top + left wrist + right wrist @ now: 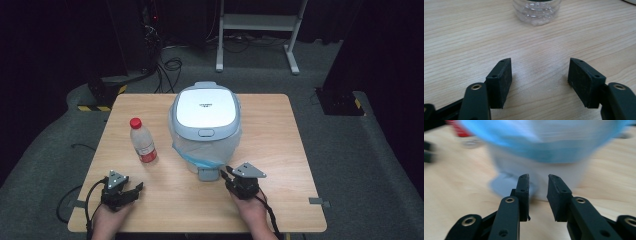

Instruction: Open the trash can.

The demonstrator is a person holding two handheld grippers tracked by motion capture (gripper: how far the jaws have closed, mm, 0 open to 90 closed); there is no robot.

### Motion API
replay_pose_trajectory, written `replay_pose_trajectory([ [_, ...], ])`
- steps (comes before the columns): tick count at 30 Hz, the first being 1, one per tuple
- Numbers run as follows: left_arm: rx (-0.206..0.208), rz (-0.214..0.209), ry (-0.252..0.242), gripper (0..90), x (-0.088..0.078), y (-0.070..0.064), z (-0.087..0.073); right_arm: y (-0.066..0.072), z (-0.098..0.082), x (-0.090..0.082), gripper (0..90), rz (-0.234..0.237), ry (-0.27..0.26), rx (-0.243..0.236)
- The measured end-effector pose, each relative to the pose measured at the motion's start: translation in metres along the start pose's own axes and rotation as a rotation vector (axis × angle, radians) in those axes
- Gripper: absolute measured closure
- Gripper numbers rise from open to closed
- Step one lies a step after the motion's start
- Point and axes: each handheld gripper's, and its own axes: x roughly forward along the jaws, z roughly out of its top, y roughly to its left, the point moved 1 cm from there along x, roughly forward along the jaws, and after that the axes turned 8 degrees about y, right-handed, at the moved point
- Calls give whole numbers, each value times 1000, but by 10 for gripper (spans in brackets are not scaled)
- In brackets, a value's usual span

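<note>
Table (280,150): light wood top on a grey floor, bearing everything named below
Bin (205,117): pale grey-blue pedal bin with a white lid, shut, at the centre of the table toward 12 o'clock; a clear bag with a blue edge (200,159) hangs out from under the lid on the near side
Pedal (206,174): small grey tab at the bin's foot, on its 6 o'clock side, resting on the wood
Bottle (142,141): clear plastic, red cap, red label, upright at 9 o'clock of the bin and apart from it; in the left gripper view its ribbed base (537,11) stands at 12 o'clock, well beyond the jaws
Right gripper (227,175): held in the person's hand at 5 o'clock of the bin, tips just beside the pedal; in the right gripper view (537,188) the jaws stand a narrow gap apart with nothing between them, pointed at the blurred pedal and bin foot; whether a tip touches the pedal I cannot tell
Left gripper (134,190): at 7 o'clock on the table, at 6 o'clock of the bottle and clear of it; in the left gripper view (540,72) the jaws are spread wide over bare wood, gripping nothing
</note>
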Motion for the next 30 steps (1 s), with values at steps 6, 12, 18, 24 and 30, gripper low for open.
replay_pose_trajectory([
  [6, 9, -10, 1, 332, 0, -1, 0, 17, 6, 18, 657, -3, 11, -39],
  [12, 16, -12, 3, 330, 1, -1, 1, 22, 5, 35, 660, 6, 49, -55],
  [18, 15, -13, 3, 330, 1, -1, 1, 25, 6, 45, 636, 16, 107, -89],
  [24, 16, -15, 2, 329, 1, -1, 1, 27, 5, 46, 637, 4, 115, -111],
  [30, 28, -27, 1, 318, 1, -2, 1, 27, 3, 47, 637, 0, 109, -102],
])
